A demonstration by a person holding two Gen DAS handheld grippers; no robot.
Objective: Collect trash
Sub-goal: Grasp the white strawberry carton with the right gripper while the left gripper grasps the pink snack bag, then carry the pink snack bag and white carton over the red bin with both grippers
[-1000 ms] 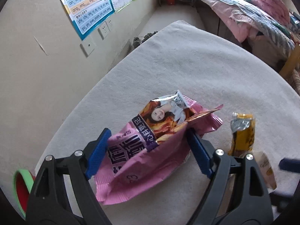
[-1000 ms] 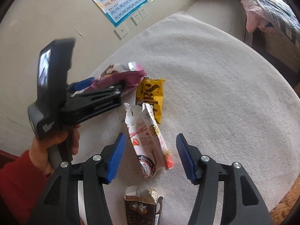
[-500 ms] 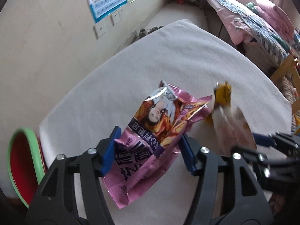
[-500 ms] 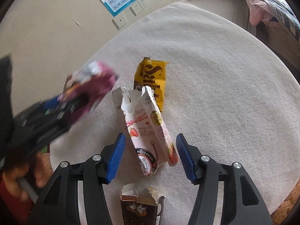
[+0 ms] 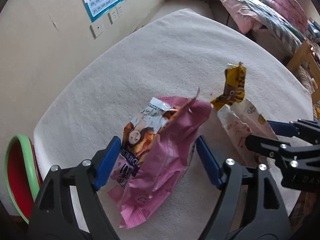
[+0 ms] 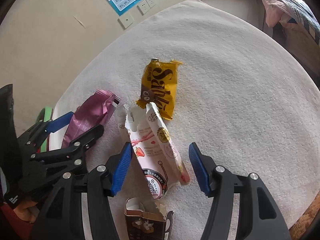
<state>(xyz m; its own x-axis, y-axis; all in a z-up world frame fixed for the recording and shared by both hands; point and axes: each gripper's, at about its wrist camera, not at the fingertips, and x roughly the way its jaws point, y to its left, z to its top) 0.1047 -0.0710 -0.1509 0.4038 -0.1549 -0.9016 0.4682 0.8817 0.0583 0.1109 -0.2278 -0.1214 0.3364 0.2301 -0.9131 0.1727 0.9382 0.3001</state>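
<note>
The left tool [image 5: 158,160] grips the pink snack bag [image 5: 160,160] between its blue pads, the bag's torn mouth pointing toward 12 o'clock over the white-covered desk [image 5: 160,60]. At 3 o'clock of that bag, in the left wrist view, the right tool [image 5: 266,134] straddles the torn white strawberry box [image 5: 246,124], and the yellow wrapper [image 5: 234,88] lies just beyond it at 12 o'clock. From the right wrist view, the right tool [image 6: 160,166] stands spread wide, its pads either side of the strawberry box [image 6: 154,150] (whether they touch it is hard to tell). The yellow wrapper [image 6: 160,92] lies flat, its lower edge tucked under the box's ragged top. A brown torn carton [image 6: 146,220] sits at 6 o'clock. A red bowl with a green rim [image 5: 18,174] shows past the desk's edge at 9 o'clock in the left wrist view.
</note>
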